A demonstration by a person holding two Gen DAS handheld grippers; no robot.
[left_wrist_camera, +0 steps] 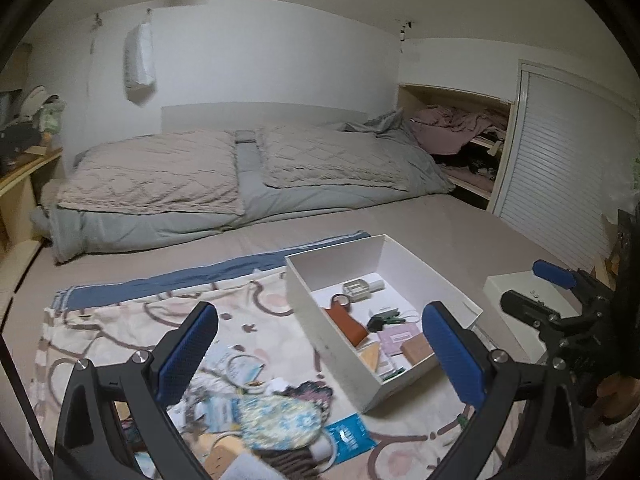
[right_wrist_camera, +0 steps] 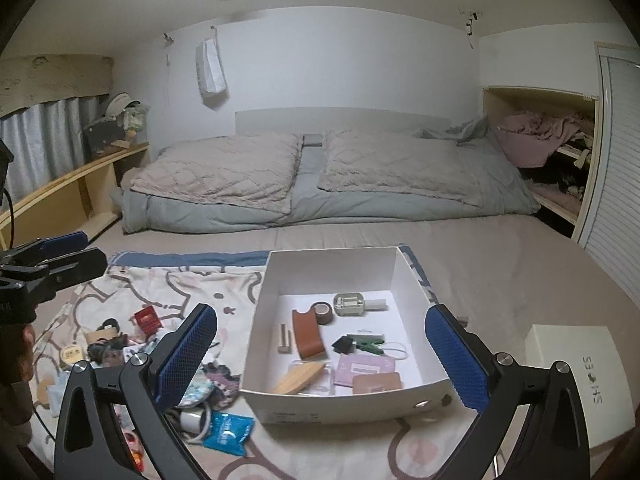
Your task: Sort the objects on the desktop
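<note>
The bed filled the middle of both views and served as the work surface, with a patterned cloth spread over its near part, probably to keep small items together. The white box sat on the cloth at centre right of the right wrist view, open side up, evidently as the sorting bin. Its lid lay apart at lower right, out of the way. The box held a brown leather piece, a pink card, a wooden block, a green clip, a tape roll and a grey case, all loose on its floor. Unsorted items remained in a heap on the cloth at lower left, among them a blue packet and a red packet. The right gripper stood wide apart and empty, framing the box. The left gripper also stood fully apart with nothing between its pads, aimed between heap and box.
</note>
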